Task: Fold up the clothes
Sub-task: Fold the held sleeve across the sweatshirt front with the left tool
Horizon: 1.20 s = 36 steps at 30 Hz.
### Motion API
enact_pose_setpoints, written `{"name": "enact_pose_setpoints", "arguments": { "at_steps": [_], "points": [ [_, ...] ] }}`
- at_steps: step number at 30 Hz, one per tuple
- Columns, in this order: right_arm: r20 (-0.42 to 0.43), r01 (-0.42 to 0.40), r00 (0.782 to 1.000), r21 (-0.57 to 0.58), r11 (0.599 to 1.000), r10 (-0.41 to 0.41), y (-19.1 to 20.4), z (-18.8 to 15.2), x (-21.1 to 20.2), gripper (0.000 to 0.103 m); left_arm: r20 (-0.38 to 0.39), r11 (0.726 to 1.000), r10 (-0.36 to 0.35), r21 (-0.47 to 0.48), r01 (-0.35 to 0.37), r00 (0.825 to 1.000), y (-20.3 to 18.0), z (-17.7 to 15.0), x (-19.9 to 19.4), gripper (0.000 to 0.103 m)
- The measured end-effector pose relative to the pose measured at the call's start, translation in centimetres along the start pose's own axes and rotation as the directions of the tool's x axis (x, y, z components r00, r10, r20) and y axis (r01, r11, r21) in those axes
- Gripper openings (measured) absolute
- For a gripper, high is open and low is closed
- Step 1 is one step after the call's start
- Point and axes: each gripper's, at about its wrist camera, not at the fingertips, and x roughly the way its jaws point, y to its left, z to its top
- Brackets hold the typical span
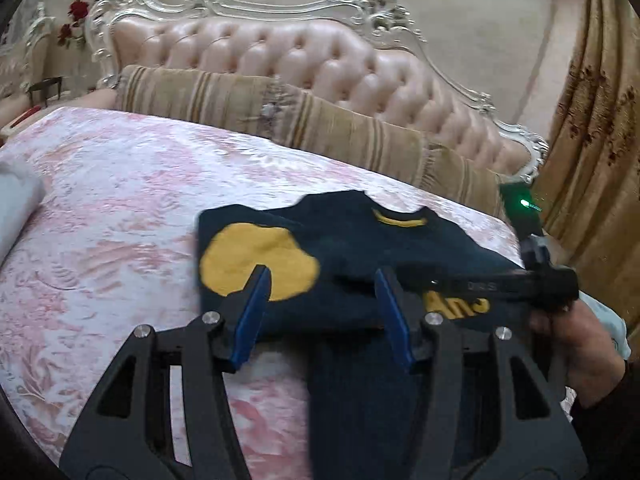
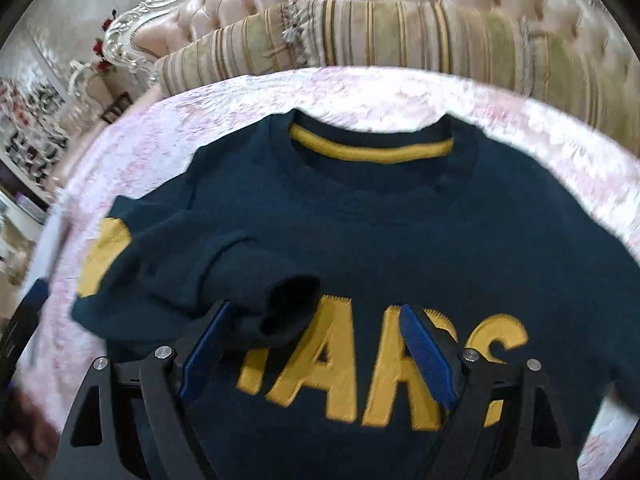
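Your left gripper [image 1: 322,292] spread above navy knit sweater [image 1: 360,248] on pink floral bedspread [image 1: 120,200]; bare quilt leftward. Right view: your right gripper [image 2: 314,322] gapes, empty, folded sleeve cuff [image 2: 288,308] between fingers, over fuzzy yellow letters [image 2: 360,368]

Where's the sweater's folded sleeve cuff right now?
In the right wrist view, the sleeve cuff lies on the sweater's chest, left of the yellow letters, between the open right tongs.
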Motion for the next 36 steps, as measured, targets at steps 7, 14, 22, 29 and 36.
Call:
{"name": "enact_pose_setpoints", "arguments": {
  "at_steps": [7, 14, 22, 29, 36],
  "points": [
    [0.013, 0.039, 0.999, 0.062, 0.997, -0.040, -3.5, -0.8, -1.4, 0.085, -0.137, 0.965, -0.115, 0.219, 0.143, 0.984, -5.3, -2.5, 2.0, 0.058],
    [-0.022, -0.087, 0.996, 0.068, 0.994, 0.088, -5.1, 0.8, -0.4, 0.085, -0.202, 0.921, -0.134, 0.336, 0.198, 0.970, -8.9, -2.5, 3.6, 0.056],
    [-0.070, -0.098, 0.993, 0.040, 0.994, 0.100, -4.2, 2.1, 1.0, 0.085, -0.310, 0.906, -0.143, 0.341, 0.250, 0.940, -9.4, -1.5, 7.3, 0.046],
    [-0.069, -0.173, 0.982, 0.062, 0.983, 0.177, -5.1, 1.9, 0.5, 0.085, -0.335, 0.903, -0.137, 0.344, 0.256, 0.932, -10.6, -1.4, 9.4, 0.031],
    [-0.073, -0.131, 0.989, 0.019, 0.991, 0.132, -4.5, 2.0, 0.5, 0.084, -0.328, 0.894, -0.072, 0.398, 0.207, 0.942, -11.4, -1.5, 11.2, 0.028]
  ]
}}
